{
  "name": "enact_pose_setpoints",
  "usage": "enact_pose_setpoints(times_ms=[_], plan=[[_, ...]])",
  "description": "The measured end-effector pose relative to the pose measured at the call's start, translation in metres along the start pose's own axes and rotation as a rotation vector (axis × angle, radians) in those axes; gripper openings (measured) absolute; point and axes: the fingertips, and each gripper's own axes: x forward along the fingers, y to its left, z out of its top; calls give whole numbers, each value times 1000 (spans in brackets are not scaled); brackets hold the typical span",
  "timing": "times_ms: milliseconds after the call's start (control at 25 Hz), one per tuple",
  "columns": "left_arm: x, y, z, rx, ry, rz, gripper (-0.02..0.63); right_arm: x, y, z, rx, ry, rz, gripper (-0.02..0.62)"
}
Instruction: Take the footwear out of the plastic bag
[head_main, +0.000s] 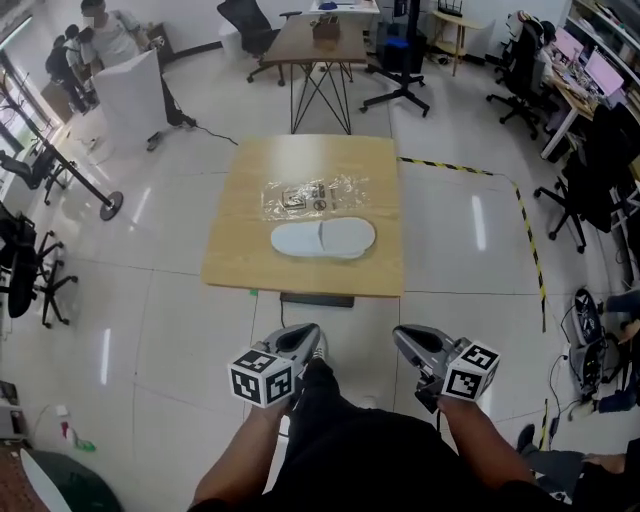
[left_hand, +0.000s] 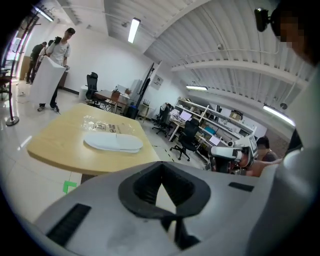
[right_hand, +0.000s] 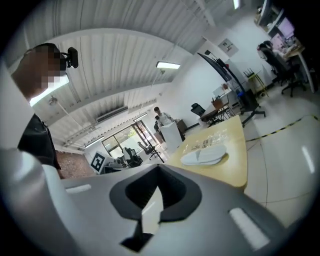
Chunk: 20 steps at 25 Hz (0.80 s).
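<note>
The pair of pale grey flat slippers (head_main: 322, 239) lies bare on the light wooden square worktop (head_main: 250, 245). The crumpled clear plastic bag (head_main: 310, 197) sits flat just beside it at twelve o'clock, so the unpacking looks done to me. That would explain why the left claw (head_main: 305, 338) and the right claw (head_main: 405, 342) hang low by the person's legs, both pinched together on nothing. From either claw the slippers lie toward twelve o'clock, well apart, across tiled floor.
</note>
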Motion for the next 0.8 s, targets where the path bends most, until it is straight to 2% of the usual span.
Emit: enact_pose_setpoints(times_ms=[160,320,520,800], plan=[[-30,-37,-37,11,25,28,6,-39,14,-31,5,4,-15,0],[-54,-45,-59,36,77,63,6,-56,29,-45,-10,13,-14,0],[-72,-28,-52,52,74,101,6,-67,40,-43,-51,0,-39,0],[-94,-22,-42,109,70,50,6,-56,47,-61,-91,52,-149,0]])
